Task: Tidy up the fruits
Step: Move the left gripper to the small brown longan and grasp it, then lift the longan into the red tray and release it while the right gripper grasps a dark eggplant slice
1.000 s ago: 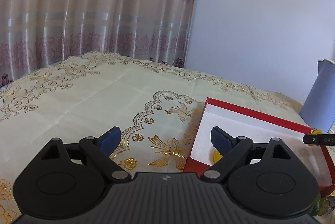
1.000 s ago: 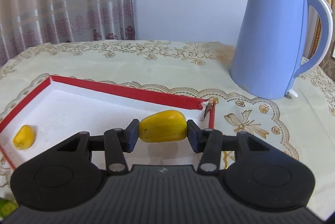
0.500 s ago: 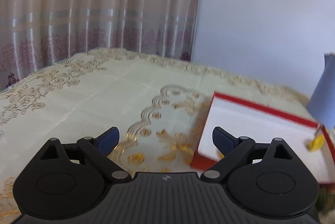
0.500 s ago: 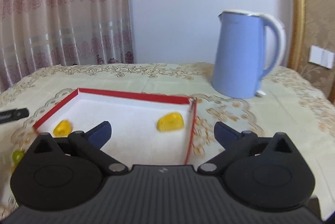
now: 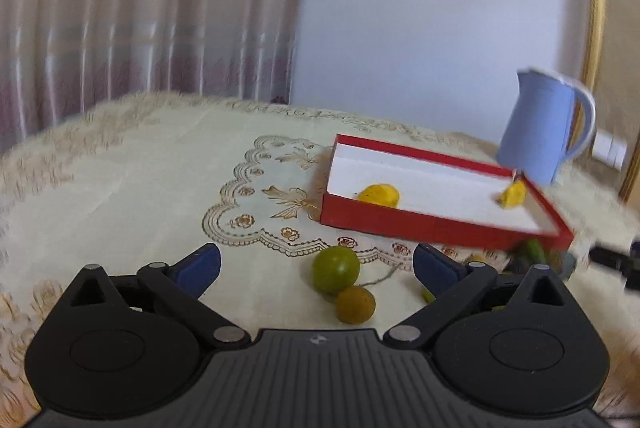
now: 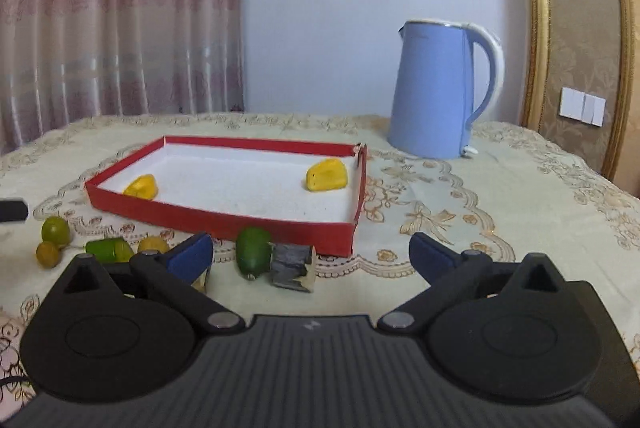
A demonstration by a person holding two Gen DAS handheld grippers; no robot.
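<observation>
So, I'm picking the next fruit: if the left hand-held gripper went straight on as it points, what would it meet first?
Probably the round green fruit, lying between the open left hand-held gripper fingers' line; depth is unclear.

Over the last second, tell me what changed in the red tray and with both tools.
The right tool let go of the larger yellow fruit, which now lies in the red cardboard tray's far right corner; its jaws opened wide and it pulled back. The left tool, empty, has just opened a little further and swung toward the round green fruit. The smaller yellow fruit and blue kettle stayed put.
</observation>
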